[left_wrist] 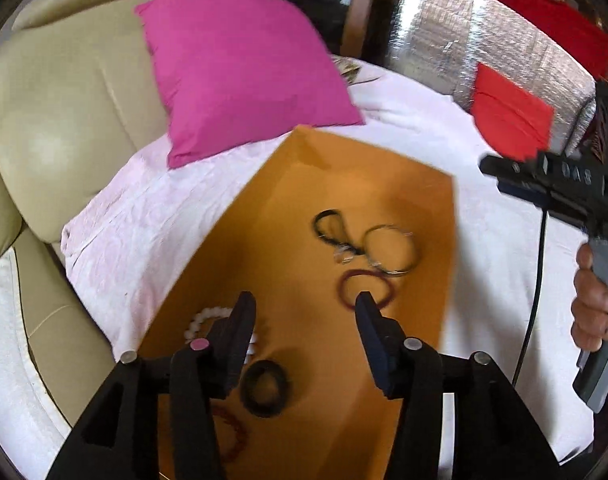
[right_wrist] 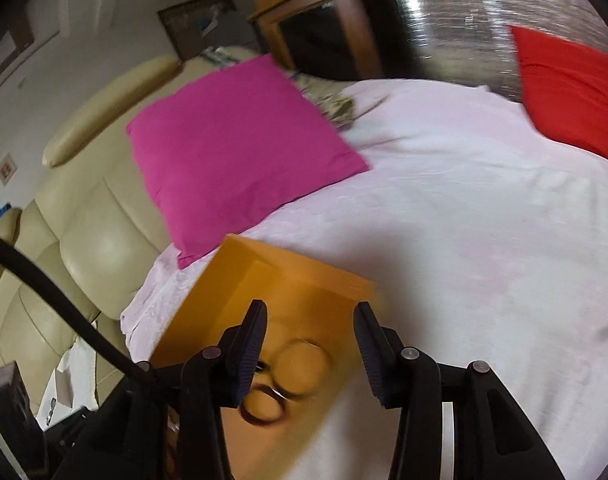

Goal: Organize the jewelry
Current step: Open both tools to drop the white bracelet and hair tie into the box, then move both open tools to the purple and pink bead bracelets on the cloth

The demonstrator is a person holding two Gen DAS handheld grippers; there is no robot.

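Observation:
An orange sheet (left_wrist: 287, 216) lies on the white bed cover and carries the jewelry. On it are a black cord loop (left_wrist: 331, 227), a thin metal bangle (left_wrist: 391, 249), a dark red ring bracelet (left_wrist: 366, 290), a white bead bracelet (left_wrist: 207, 320), a thick black band (left_wrist: 264, 388) and a red bead bracelet (left_wrist: 233, 432). My left gripper (left_wrist: 304, 308) is open and empty above the sheet, between the white beads and the dark red bracelet. My right gripper (right_wrist: 311, 320) is open and empty over the sheet's (right_wrist: 231, 280) far corner, with the bangle (right_wrist: 301, 368) and the dark red bracelet (right_wrist: 261, 406) below it.
A magenta pillow (left_wrist: 239, 68) lies beyond the sheet. A red pillow (left_wrist: 512, 116) leans at the right against a silvery headboard. A beige leather chair (left_wrist: 63, 120) stands at the left. The right gripper's body and the hand (left_wrist: 592, 304) holding it show at the right edge.

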